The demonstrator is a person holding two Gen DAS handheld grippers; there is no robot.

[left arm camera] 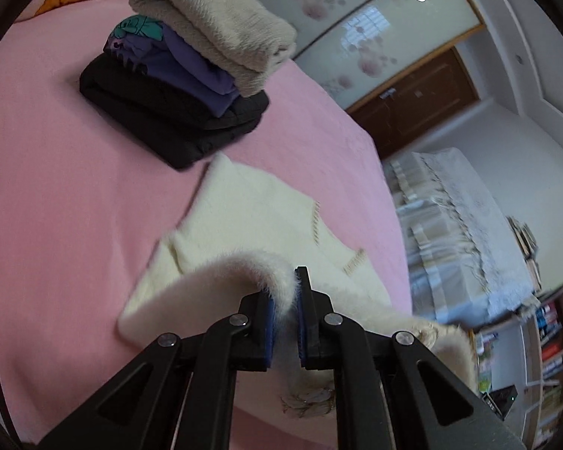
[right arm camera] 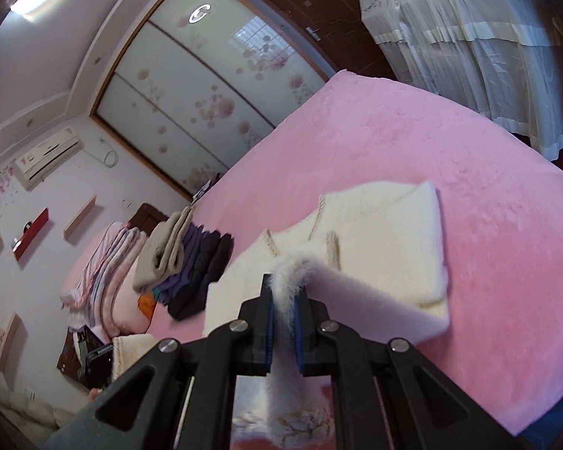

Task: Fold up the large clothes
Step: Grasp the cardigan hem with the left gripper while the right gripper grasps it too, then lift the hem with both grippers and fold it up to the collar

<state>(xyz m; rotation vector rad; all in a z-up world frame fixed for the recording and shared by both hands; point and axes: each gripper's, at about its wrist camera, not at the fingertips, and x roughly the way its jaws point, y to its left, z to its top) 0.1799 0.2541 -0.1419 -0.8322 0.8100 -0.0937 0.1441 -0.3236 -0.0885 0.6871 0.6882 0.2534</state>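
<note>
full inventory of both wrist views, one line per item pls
cream sweater: 1, cream-white, fuzzy, partly folded on the bed, edge lifted by both grippers
stack: 1 pile of three folded clothes, beige on purple on black, on the bed beyond the sweater
bed: 1, pink cover
bedding: 1 folded pile, pink striped, behind the stack
wardrobe: 1, white sliding panels with pink flowers
door: 1, dark brown
curtain: 1, white sheer, past the bed
air conditioner: 1, white, on the wall
bookshelf: 1, with books, right edge
left gripper: black, blue pads, shut on sweater edge
right gripper: black, blue pads, shut on sweater edge
</note>
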